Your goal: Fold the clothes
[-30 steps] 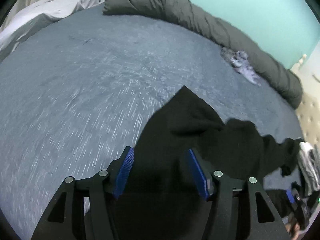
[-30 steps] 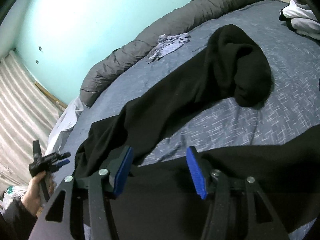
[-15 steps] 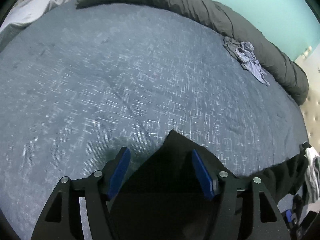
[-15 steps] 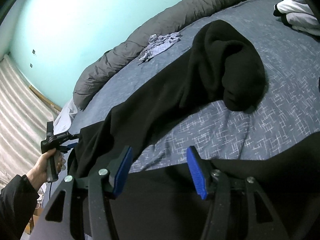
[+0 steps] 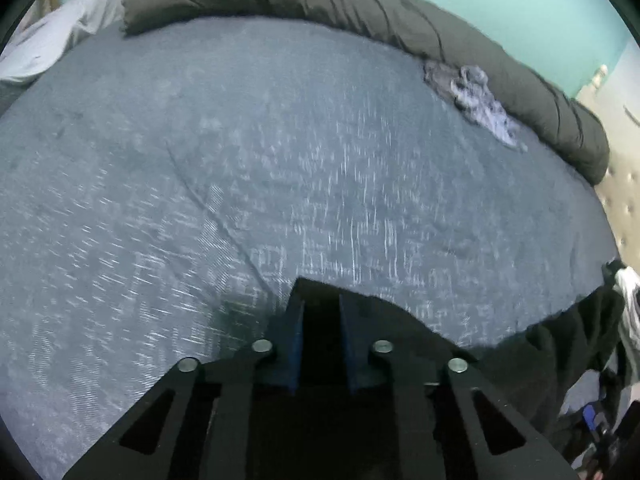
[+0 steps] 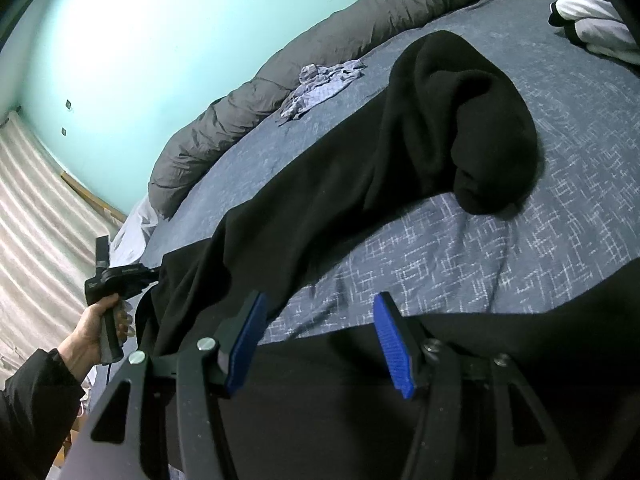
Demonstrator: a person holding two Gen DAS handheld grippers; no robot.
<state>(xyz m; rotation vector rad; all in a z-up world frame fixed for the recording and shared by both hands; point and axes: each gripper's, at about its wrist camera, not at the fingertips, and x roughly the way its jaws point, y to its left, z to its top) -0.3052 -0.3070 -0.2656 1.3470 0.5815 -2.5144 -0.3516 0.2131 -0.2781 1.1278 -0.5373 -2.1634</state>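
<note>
A black garment (image 6: 400, 152) lies stretched across the blue patterned bed, its bunched end toward the far right. In the left wrist view a pointed corner of this garment (image 5: 400, 328) stands up between the blue pads of my left gripper (image 5: 320, 300). The jaws are closing, and the pads look pressed on the cloth. From the right wrist view, a person's hand (image 6: 96, 328) holds that gripper at the garment's left edge. My right gripper (image 6: 320, 308) stands open above the near edge of the black cloth, with nothing pinched between its pads.
A rolled dark grey duvet (image 5: 360, 4) runs along the far side of the bed sheet (image 5: 280, 160) under a teal wall. A small crumpled grey cloth (image 6: 320, 84) lies beside it. White clothes (image 6: 592, 24) are piled at the far right. A striped curtain (image 6: 32, 220) hangs left.
My left gripper slid to the garment's corner and its wide jaws came together on it. In the right wrist view the person's hand moved up to the cloth's edge. The right gripper kept still.
</note>
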